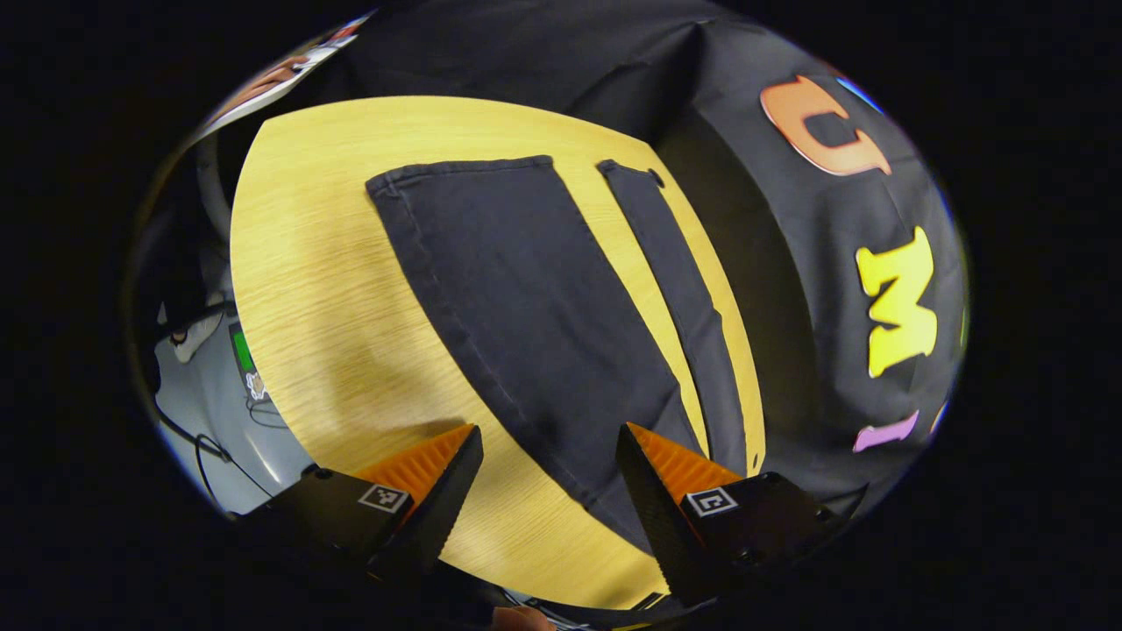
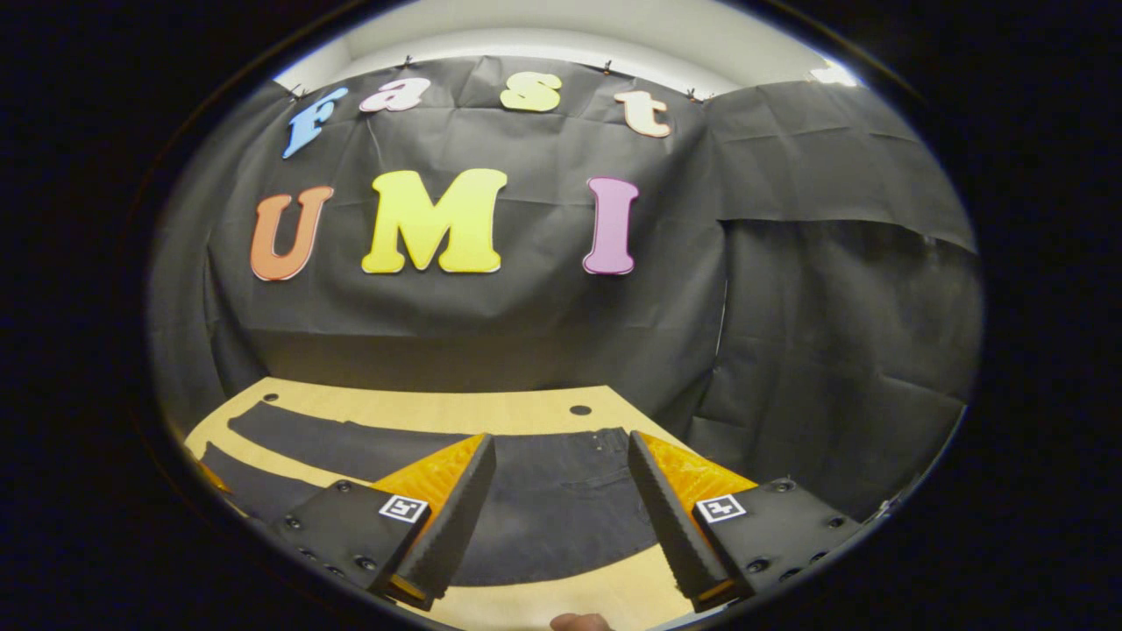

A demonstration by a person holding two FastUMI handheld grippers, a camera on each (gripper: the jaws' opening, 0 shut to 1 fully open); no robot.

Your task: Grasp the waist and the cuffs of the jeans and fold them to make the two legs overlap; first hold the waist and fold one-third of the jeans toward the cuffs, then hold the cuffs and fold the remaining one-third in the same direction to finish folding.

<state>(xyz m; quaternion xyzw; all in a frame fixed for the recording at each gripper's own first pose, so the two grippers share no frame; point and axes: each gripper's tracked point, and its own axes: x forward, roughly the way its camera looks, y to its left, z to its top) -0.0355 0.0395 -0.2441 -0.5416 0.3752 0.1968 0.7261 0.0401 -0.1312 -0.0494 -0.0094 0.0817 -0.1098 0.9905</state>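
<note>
Dark jeans (image 1: 535,324) lie flat on the pale wooden table (image 1: 324,289), both legs spread apart. In the left gripper view the near leg runs up to its cuff (image 1: 460,171), and the far leg (image 1: 679,289) lies along the table's right edge. My left gripper (image 1: 548,438) hovers open above the near leg, holding nothing. In the right gripper view the jeans (image 2: 561,504) show their waist end with a pocket (image 2: 605,456). My right gripper (image 2: 561,447) stands open above that waist part, nothing between its fingers.
Black cloth walls close the booth behind and beside the table (image 2: 438,407). Two small holes (image 2: 579,409) mark the tabletop. Off the table's left edge in the left gripper view lies a grey floor with cables (image 1: 210,412). A fingertip (image 2: 578,622) shows at the bottom.
</note>
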